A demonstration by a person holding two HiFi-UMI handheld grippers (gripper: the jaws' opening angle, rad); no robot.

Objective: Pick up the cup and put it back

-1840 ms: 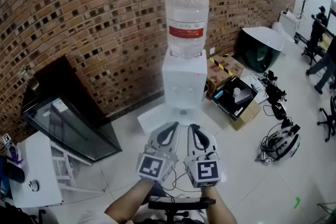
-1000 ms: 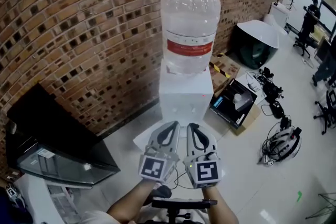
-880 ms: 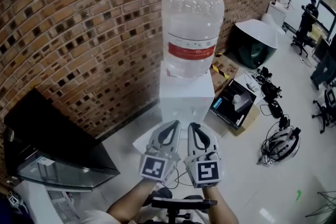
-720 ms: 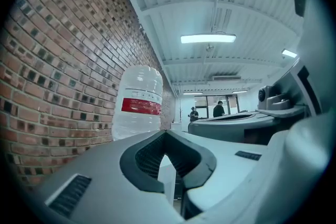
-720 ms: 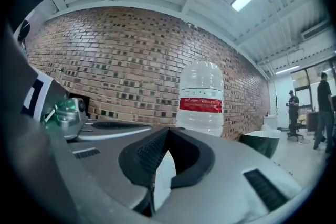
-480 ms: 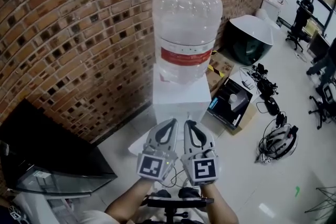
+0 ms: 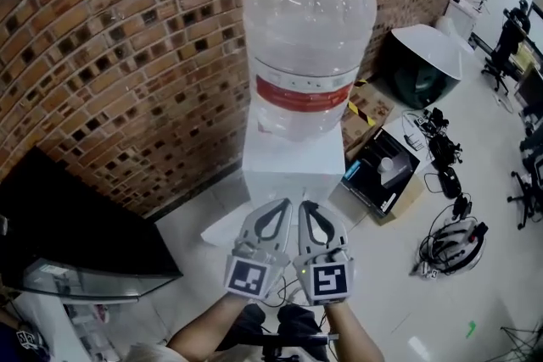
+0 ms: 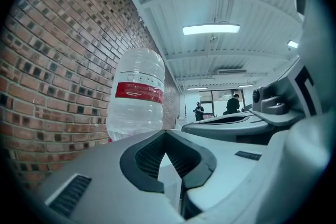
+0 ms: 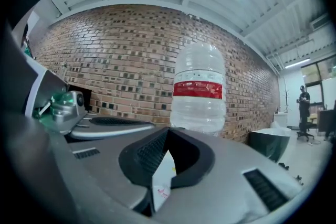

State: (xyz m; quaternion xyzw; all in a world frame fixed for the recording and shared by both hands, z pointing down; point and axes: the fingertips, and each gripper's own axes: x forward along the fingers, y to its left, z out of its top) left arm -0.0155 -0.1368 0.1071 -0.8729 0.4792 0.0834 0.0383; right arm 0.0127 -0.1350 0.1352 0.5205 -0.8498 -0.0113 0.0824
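low in the middle of the head view, the left hand-held gripper (image 7: pixel 283 203) and the right hand-held gripper (image 7: pixel 306 203) sit just beside each other. both point away from the person toward a white water dispenser (image 7: pixel 287 169). each carries a marker cube (image 7: pixel 249 277) at its near end, and a forearm (image 7: pixel 204 333) reaches in behind the left one.

the left one's jaws are closed tip to tip with nothing held. only the teardrop gap behind the tips stays clear, and a strip of the white dispenser shows through it. the right one's jaws are likewise pressed together at the tips and grip nothing.

the dispenser stands on the pale floor (image 7: pixel 382 301) against a brick wall (image 7: pixel 127 30). a large clear water bottle (image 7: pixel 310 30) with a red band (image 7: pixel 304 94) stands upside down on top of it. to the left, near the wall, is a dark cabinet (image 7: pixel 68 237).

to the right of the dispenser lies an open cardboard box (image 7: pixel 383 178) with a black tray inside. farther right along the wall is a dark round tub-like seat (image 7: pixel 420 59). nearer on the right, a helmet (image 7: pixel 451 246) rests among a tangle of cables. at the far right a person (image 7: pixel 514 23) stands by office chairs.

the cup cannot be made out in any view, and the dispenser's lower front is hidden behind the grippers.
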